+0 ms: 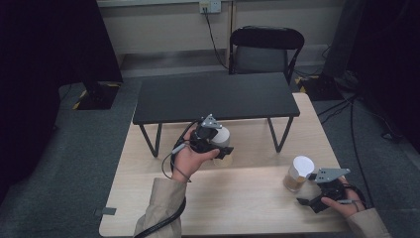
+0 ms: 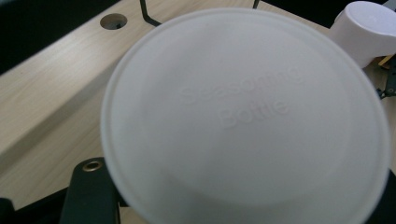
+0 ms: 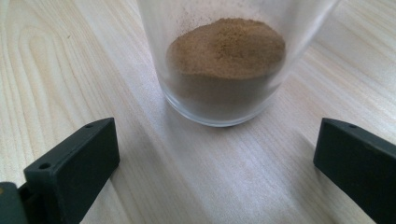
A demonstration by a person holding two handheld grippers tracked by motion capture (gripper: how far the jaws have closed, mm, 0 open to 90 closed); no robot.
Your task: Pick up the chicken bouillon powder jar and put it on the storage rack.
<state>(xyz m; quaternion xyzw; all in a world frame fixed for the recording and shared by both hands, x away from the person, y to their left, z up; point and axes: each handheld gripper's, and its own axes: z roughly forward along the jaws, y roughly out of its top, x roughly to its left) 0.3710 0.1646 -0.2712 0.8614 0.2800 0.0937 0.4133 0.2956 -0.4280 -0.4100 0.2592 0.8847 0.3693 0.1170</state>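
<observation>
Two seasoning bottles in play on the pale wooden counter (image 1: 247, 198), with a low black metal-legged shelf (image 1: 215, 96) standing across its far half. Left hand-held gripper (image 1: 218, 146) is clamped on a clear glass bottle with a white round plastic lid (image 1: 221, 136), held just in front of the shelf, apparently off the counter top. Biggest risk, as I judge it: the grip sits on smooth round glass or lid, so a twist or tilt could let the bottle slip and drop onto the counter, or clip the shelf edge on the way up if it's headed there. If the jaws only hold the lid, lid could pop and dump the contents; can't tell the exact grip height. Right hand-held gripper (image 1: 309, 198) has its jaws standing wide, empty, pointed at the second clear glass bottle of brown powder (image 3: 226, 70) with a white lid (image 1: 302, 166), near the counter's right edge, not touching it. Risk there: a jaw nudging the base while closing in could tip it or shove it toward the edge. Readable text: embossed "Seasoning Bottle" (image 2: 240, 98) on the held lid in the left gripper view. No other labels legible.
</observation>
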